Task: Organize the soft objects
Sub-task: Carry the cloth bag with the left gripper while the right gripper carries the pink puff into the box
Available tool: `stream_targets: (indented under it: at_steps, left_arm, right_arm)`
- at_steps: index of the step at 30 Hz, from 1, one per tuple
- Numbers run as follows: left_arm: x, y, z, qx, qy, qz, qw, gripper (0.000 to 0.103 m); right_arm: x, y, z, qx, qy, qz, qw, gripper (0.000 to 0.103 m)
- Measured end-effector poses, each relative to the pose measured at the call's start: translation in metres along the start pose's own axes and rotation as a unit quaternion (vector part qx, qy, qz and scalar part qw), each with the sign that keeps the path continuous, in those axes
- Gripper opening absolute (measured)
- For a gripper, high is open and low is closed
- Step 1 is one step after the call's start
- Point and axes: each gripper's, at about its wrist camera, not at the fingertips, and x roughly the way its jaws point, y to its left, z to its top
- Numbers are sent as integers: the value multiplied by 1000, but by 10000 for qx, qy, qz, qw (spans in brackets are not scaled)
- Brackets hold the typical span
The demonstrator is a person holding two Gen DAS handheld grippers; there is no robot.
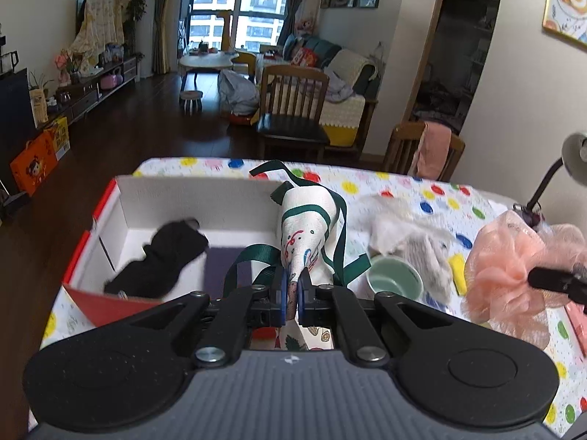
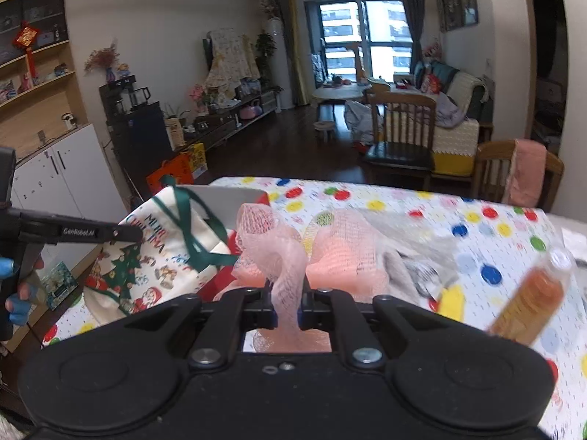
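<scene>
On the polka-dot tablecloth [image 1: 422, 190], at its left end: white cardboard box [image 1: 190, 190] with red outer walls, open top. Contents: one black cloth item [image 1: 161, 264] lying on the floor of the box, a dark purple patch beside it.

Item 1. Canvas tote bag [image 1: 306, 220], white with green straps and Christmas print. Pinched by a fold of its fabric in the left gripper [image 1: 290, 295], whose jaws are closed tight on it. The bag hangs with its long axis stretching away from the claw, its body just right of the box's right-hand edge and partly over it.

Item 2. Pink mesh bath pouf [image 2: 330, 253]. A twist of its netting is clamped in the right gripper [image 2: 288, 310], jaws fully closed on it. The bulk bunches ahead of the claw, above the cloth; in the left wrist view it sits well to the right of the box.

Item 3. Grey and white plush piece [image 1: 414, 242], loose on the cloth between the two held items, touching a pale green cup [image 1: 394, 280].

Other: amber bottle [image 2: 532, 293], blurred, at the right edge.

Governing relation: the box lies to the left of both claws. The left hand is much the nearer, its bag already at the box's rim; the pouf would have to cross the plush and cup to get there. Judged likely order: tote first, pouf after.
</scene>
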Motion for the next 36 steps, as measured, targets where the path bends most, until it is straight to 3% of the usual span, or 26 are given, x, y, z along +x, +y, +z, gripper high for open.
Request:
stream_targets:
  at_steps: [11, 20, 28, 36]
  left_arm:
    - [3, 57, 49, 117, -320, 42, 9994, 5]
    - [17, 107, 79, 128, -351, 109, 9992, 6]
    - [38, 145, 95, 200, -358, 259, 9988, 6]
    - [74, 170, 93, 214, -118, 254, 9994, 6]
  right_arm:
    - [40, 63, 39, -482, -144, 157, 9986, 7]
    - [87, 105, 69, -639, -84, 185, 9977, 7]
    - [132, 130, 78, -696, 37, 136, 9975, 7]
    - [178, 146, 78, -682, 287, -15, 9973, 7]
